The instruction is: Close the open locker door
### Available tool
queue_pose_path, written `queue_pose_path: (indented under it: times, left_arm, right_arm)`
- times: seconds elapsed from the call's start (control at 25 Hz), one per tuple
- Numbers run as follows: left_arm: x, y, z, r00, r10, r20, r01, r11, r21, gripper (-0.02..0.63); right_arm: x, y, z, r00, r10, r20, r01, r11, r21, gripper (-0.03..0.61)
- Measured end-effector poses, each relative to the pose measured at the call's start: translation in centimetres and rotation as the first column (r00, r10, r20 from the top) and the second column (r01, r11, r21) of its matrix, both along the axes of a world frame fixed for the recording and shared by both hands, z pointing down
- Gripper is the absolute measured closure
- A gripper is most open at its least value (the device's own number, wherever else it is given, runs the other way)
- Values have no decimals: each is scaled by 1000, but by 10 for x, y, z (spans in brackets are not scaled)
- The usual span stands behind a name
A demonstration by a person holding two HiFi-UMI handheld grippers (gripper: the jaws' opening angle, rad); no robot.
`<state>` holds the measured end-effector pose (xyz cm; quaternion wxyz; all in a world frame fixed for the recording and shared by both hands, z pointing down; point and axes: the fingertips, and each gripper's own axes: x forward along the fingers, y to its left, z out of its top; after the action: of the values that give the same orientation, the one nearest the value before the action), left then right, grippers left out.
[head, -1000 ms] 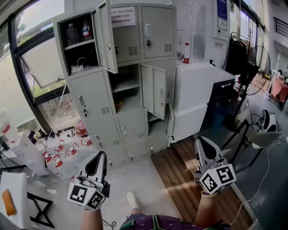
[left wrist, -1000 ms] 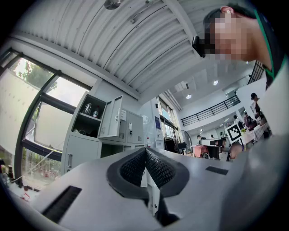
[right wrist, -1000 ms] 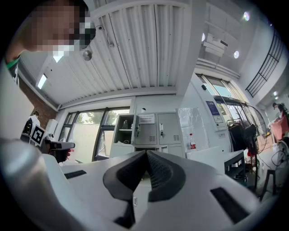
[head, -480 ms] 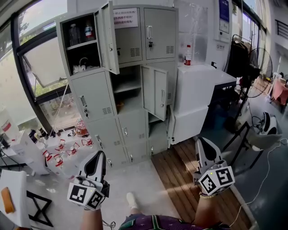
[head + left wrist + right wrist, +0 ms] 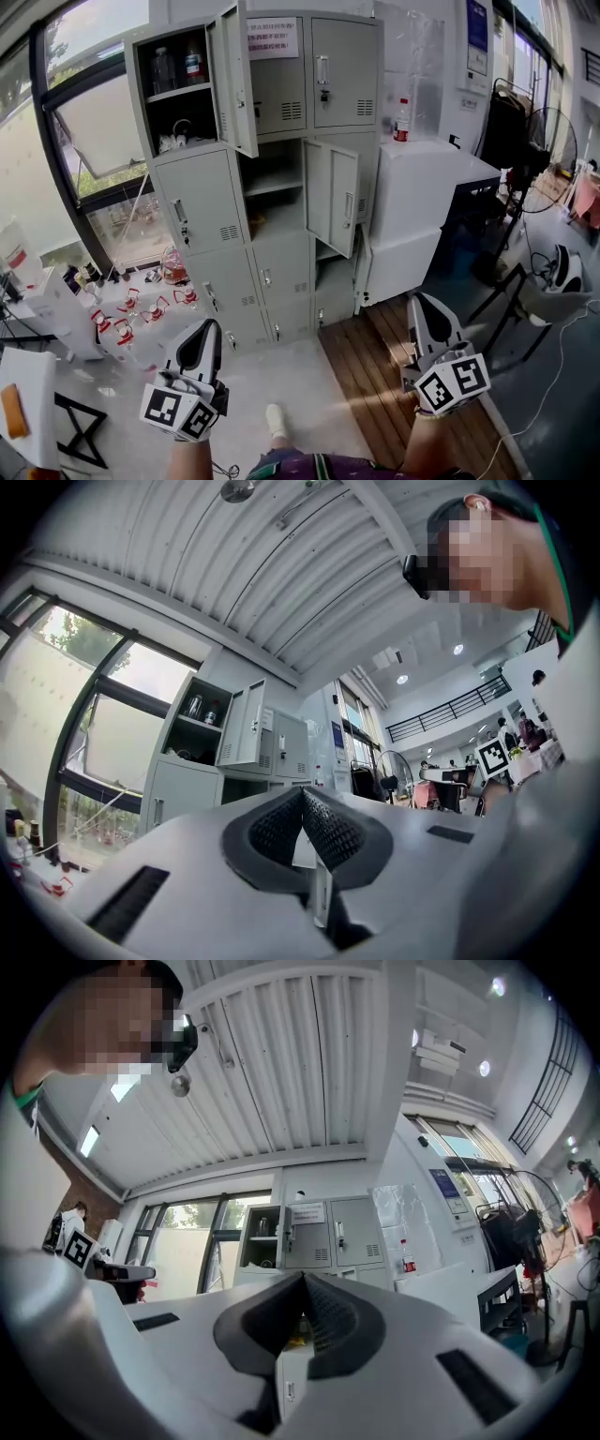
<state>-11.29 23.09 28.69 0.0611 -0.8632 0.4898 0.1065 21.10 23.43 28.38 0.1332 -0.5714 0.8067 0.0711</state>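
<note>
A grey locker cabinet (image 5: 202, 202) stands ahead against the wall. Its top-left door (image 5: 236, 80) hangs open, showing bottles on a shelf. A middle door (image 5: 335, 197) also stands open, swung out to the right. Both grippers are held low in front of me, well short of the lockers. The left gripper (image 5: 202, 330) is shut with nothing between its pads, and so is the right gripper (image 5: 419, 302). In the left gripper view the shut left gripper (image 5: 302, 794) points at the locker's open top door (image 5: 246, 728). The right gripper (image 5: 305, 1279) faces the cabinet (image 5: 323, 1232).
White box units (image 5: 422, 187) stand right of the lockers, with a red-labelled bottle (image 5: 402, 120) on top. Several small bottles (image 5: 131, 314) sit on the floor at left by the window. A black chair (image 5: 525, 281) and fan (image 5: 553, 131) are at right. My shoe (image 5: 275, 420) is below.
The lockers sit slightly further right in the head view. Both grippers stay shut and in nearly the same spots.
</note>
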Motion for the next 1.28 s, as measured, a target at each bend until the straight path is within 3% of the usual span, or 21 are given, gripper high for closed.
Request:
queue_pose_path:
  times: [0.32, 1.28]
  left_arm:
    - [-32, -27, -10, 999, -46, -18, 45, 999, -14, 592]
    - [-102, -199, -56, 998, -39, -51, 42, 997, 59, 592]
  right_arm:
    - [-32, -48, -13, 999, -52, 10, 53, 999, -9, 572]
    - [-103, -218, -60, 998, -63, 7, 63, 997, 45, 572]
